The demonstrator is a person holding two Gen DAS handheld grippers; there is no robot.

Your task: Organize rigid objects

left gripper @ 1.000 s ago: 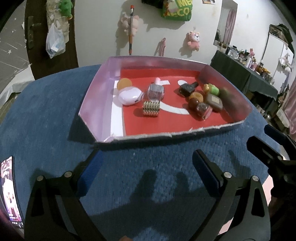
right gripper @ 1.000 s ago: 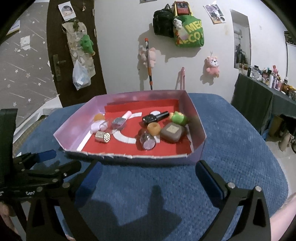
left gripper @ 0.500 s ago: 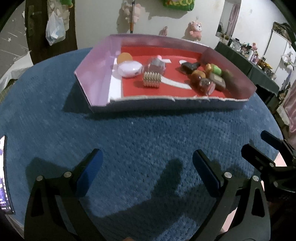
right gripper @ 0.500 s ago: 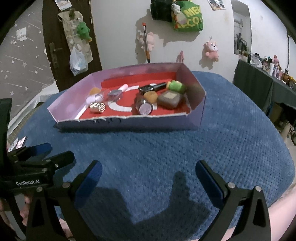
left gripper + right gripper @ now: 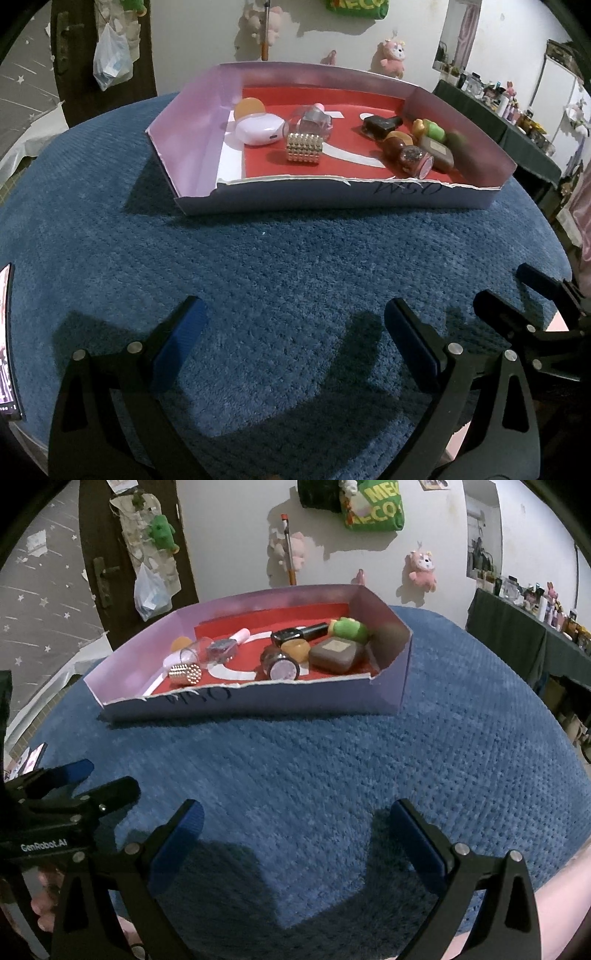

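While the shallow box (image 5: 199, 122) with its torn front edge sits toward the far side of the blue cloth (image 5: 280, 280), you have a wide bare stretch of cloth between it and both grippers. Your left gripper (image 5: 293, 339) hangs spread wide and empty over that cloth, with the phone (image 5: 5, 343) at its far left edge, and your right gripper (image 5: 293, 830) is likewise released, holding nothing. Inside the box lie the white case (image 5: 260, 129), metal bead cube (image 5: 304, 147), glitter jar (image 5: 415, 159) and brown case (image 5: 437, 151); "GenRobot.AI" reads on the left gripper's body.
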